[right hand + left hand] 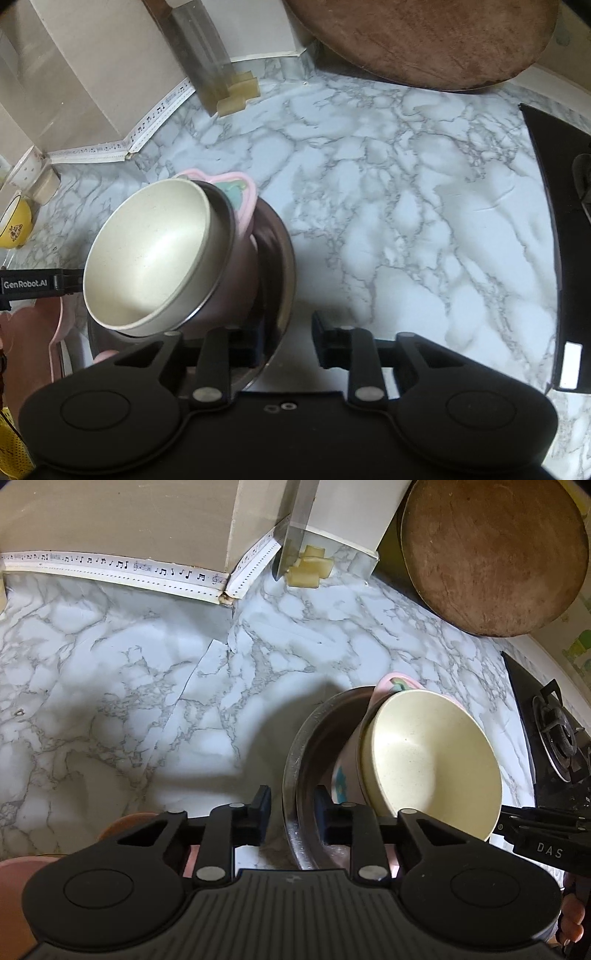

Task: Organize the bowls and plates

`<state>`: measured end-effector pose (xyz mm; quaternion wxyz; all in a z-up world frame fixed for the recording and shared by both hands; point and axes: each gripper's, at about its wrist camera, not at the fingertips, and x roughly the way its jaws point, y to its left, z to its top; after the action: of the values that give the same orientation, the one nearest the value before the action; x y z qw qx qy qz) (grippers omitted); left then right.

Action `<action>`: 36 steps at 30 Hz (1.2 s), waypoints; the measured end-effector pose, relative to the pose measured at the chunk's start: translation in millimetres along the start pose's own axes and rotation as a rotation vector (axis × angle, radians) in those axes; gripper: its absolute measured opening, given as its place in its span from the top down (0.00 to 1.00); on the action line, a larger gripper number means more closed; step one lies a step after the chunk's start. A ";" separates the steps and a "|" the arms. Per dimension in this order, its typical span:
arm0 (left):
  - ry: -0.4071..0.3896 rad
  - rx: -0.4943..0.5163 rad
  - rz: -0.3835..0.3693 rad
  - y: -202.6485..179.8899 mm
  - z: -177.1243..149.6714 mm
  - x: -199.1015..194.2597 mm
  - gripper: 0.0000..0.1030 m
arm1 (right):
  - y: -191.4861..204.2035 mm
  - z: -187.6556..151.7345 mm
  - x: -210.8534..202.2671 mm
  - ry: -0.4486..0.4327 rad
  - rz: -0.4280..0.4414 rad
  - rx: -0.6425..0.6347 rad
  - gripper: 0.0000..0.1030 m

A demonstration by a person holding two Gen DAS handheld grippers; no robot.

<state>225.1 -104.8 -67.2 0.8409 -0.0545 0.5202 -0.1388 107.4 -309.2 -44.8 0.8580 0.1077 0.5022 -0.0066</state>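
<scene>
A steel plate carries a pink bowl with a cream bowl nested in it, both tilted. My left gripper straddles the plate's left rim, one pad outside and one inside, with a gap showing. In the right wrist view the same steel plate, pink bowl and cream bowl appear; my right gripper straddles the plate's right rim, one pad outside it. The stack looks lifted above the marble counter.
A round wooden board leans at the back right. A knife blade and yellow sponge pieces stand by the wall. A black stove lies right. A yellow bowl and a pink plate sit left.
</scene>
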 end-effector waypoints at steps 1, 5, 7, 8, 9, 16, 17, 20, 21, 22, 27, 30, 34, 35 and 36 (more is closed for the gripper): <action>0.000 0.002 0.005 -0.8 0.2 0.7 0.81 | 1.8 0.4 0.9 0.001 -0.004 -0.005 0.78; -0.003 0.004 0.005 -2.4 0.5 2.2 0.86 | 5.3 3.4 6.2 0.006 -0.012 -0.013 0.83; -0.005 0.010 0.013 -3.2 0.1 2.0 0.88 | 4.7 5.3 9.1 0.009 -0.010 -0.010 0.86; -0.006 0.013 0.015 -3.4 -0.1 2.0 0.88 | 5.2 5.6 9.6 0.010 -0.010 -0.010 0.86; -0.007 0.014 0.016 -3.5 -0.5 2.2 0.88 | 5.8 5.4 9.9 0.008 -0.014 -0.013 0.86; -0.026 0.044 0.045 -6.9 -3.4 2.6 0.90 | 11.7 3.6 7.3 -0.016 -0.036 -0.049 0.86; -0.028 0.048 0.047 -6.9 -3.6 2.4 0.91 | 11.9 3.5 6.3 -0.019 -0.033 -0.051 0.87; -0.029 0.056 0.048 -7.5 -3.9 1.4 0.91 | 12.0 4.0 4.5 -0.025 -0.030 -0.057 0.87; -0.034 0.058 0.051 -7.9 -4.3 0.6 0.91 | 12.4 3.9 4.4 -0.028 -0.032 -0.061 0.87; -0.038 0.064 0.053 -8.6 -4.9 -0.4 0.91 | 12.8 3.7 3.9 -0.031 -0.033 -0.065 0.87; -0.063 0.071 0.040 -8.0 -5.1 -9.0 0.92 | 14.1 3.6 -2.3 -0.048 -0.032 -0.078 0.87; -0.082 0.081 -0.039 -13.2 -4.8 -16.3 1.00 | 16.3 4.8 -8.6 -0.066 -0.016 -0.090 0.88; -0.093 0.111 -0.006 -19.0 -2.6 -23.1 1.00 | 17.3 8.2 -7.6 -0.062 -0.025 -0.083 0.90; -0.102 0.107 0.007 -16.1 -1.1 -25.7 1.00 | 14.8 8.8 -6.4 -0.059 -0.021 -0.076 0.90; -0.108 0.098 0.025 -12.2 0.8 -27.2 1.00 | 11.5 9.5 -5.1 -0.055 -0.016 -0.067 0.90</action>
<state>212.3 -108.7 -40.6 0.8710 -0.0142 0.4674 -0.1505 114.5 -300.2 -33.9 0.8746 0.0746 0.4791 0.0004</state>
